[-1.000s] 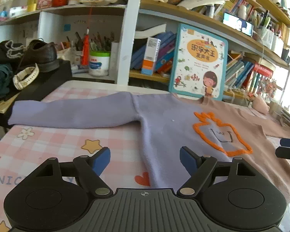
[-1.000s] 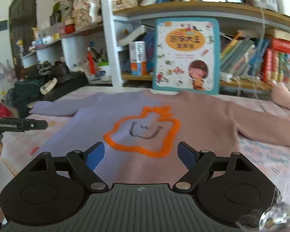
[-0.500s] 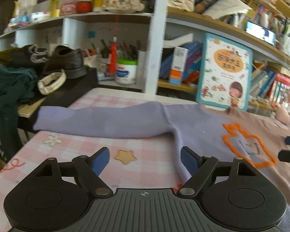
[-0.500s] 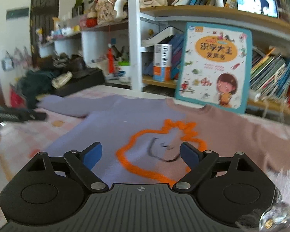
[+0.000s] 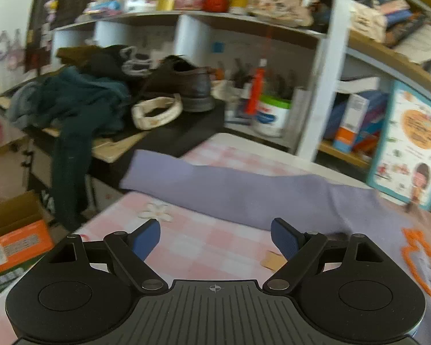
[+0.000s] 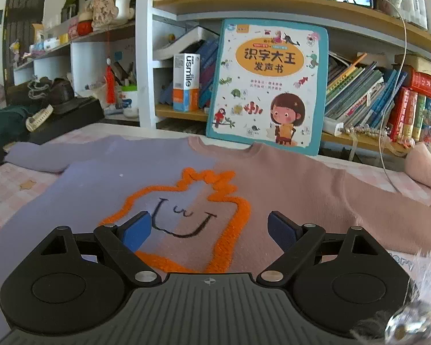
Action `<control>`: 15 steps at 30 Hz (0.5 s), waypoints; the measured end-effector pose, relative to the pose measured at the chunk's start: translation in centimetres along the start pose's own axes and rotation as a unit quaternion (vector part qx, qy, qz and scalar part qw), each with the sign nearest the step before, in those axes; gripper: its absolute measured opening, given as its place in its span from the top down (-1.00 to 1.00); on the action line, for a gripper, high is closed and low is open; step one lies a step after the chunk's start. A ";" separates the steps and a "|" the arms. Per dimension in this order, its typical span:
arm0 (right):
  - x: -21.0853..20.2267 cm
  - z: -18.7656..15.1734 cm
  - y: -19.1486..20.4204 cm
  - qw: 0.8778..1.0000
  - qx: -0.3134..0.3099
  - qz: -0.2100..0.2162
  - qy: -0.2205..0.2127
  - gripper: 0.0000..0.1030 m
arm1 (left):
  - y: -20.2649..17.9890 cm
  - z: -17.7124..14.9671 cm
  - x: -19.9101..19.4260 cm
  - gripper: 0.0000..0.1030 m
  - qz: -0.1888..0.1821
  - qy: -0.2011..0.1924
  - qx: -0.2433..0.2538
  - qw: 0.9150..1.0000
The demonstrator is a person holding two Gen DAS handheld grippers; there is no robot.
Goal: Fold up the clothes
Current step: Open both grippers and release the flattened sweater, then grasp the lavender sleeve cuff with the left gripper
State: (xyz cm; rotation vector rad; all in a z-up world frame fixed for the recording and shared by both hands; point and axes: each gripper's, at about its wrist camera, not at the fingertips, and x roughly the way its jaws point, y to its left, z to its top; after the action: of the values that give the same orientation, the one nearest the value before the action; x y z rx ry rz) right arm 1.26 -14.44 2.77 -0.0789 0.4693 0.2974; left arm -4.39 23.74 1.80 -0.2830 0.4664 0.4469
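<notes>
Sweater [image 6: 163, 178] spread flat, front up, on pink checked tablecloth [image 5: 204, 238]; half lilac, half dusty pink, orange outline with a smiley across the chest. Lilac sleeve [image 5: 215, 184] stretched straight out sideways toward table edge, cuff at the corner next to dark clutter; pink sleeve [image 6: 393, 210] out the other way. No folds visible anywhere, so garment reads as laid out flat, ready for sleeve-in folds. Left gripper [image 5: 215, 240] spread wide, nothing between fingers, hovering over bare cloth just short of lilac sleeve and pointed at it: probably lined up so sleeve can be pinched mid-length. Right gripper [image 6: 208, 231] also spread wide and empty, hovering over chest graphic, centred on body, likely placed to pin or steady the torso. Picture book [image 6: 268, 86] leaning on shelf right behind collar, close enough to limit room for any fold going that way.
</notes>
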 end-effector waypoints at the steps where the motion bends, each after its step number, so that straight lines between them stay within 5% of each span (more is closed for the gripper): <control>1: 0.2 -0.2 -0.2 1.000 0.006 0.002 0.004 -0.69 | 0.3 0.2 0.3 -0.69 0.010 0.000 -0.004 1.000; 15: 1.9 -0.6 -0.6 0.998 0.023 0.009 0.052 -0.86 | 4.6 3.1 5.4 -0.64 0.069 0.020 -0.081 0.994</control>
State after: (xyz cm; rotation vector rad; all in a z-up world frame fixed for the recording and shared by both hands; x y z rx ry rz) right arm 2.80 -14.58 1.43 -0.0445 0.5807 0.3009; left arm -1.13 30.74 1.11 -0.4185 0.4916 0.6159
